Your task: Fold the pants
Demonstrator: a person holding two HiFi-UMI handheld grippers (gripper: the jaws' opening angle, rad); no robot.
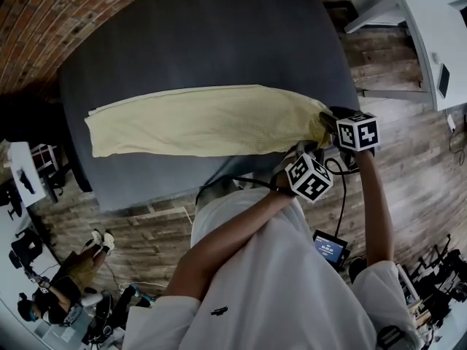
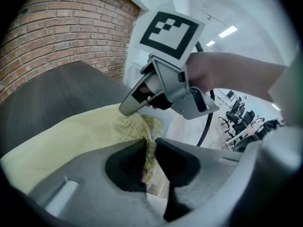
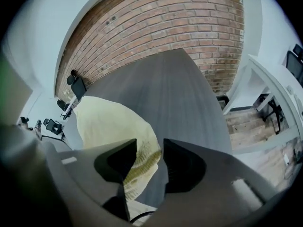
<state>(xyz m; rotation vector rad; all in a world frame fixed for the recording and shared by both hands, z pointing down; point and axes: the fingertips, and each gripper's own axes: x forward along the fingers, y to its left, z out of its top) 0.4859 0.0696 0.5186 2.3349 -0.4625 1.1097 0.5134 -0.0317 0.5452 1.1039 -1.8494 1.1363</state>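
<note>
Pale yellow pants (image 1: 204,121), folded lengthwise, lie across the dark grey table (image 1: 204,35). Both grippers are at the pants' right end, by the table's near right corner. My left gripper (image 1: 298,154) sits nearer to me. In the left gripper view its jaws (image 2: 149,145) are pinched on a bunched fold of the yellow fabric (image 2: 61,136). My right gripper (image 1: 326,119) is just beyond it, its tip over the same end (image 2: 130,107). In the right gripper view the right gripper (image 3: 150,148) stands open; the pants' edge (image 3: 111,122) lies against one jaw, with bare table (image 3: 175,89) showing beside the other.
A brick wall (image 1: 44,13) runs behind the table. A white desk (image 1: 438,28) stands at the far right on the wooden floor. A small screen device (image 1: 330,248) sits on the floor near my right side. A person (image 1: 66,283) sits at the lower left.
</note>
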